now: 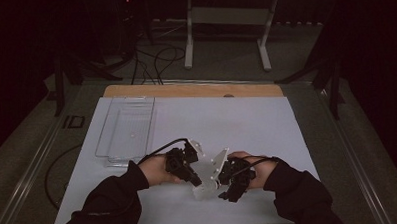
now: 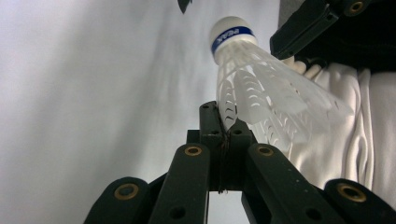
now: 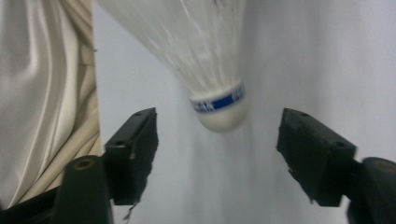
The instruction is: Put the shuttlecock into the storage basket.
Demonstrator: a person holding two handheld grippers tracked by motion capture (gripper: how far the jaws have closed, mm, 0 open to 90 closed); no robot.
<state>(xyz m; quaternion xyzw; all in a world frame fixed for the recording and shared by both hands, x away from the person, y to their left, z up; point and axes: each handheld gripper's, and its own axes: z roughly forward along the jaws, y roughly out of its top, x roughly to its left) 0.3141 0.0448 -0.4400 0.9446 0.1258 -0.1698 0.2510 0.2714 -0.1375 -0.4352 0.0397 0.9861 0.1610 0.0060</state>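
White shuttlecock (image 2: 261,88), blue band near round cork tip, up off white table (image 1: 247,120). My left tongs (image 2: 223,122) pinch its feather edge, jaws pressed together. My right tongs (image 3: 217,140) spread wide, cork tip between jaws, not touching. Both tongs near table's front edge. Clear tray (image 1: 128,128) far left, well apart.

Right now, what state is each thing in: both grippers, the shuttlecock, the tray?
Left gripper: shut on the skirt edge of the white feathered shuttlecock.
Right gripper: open, jaws either side of the cork end, not touching.
Shuttlecock: held off the table.
Clear plastic tray: empty, flat on the white table.
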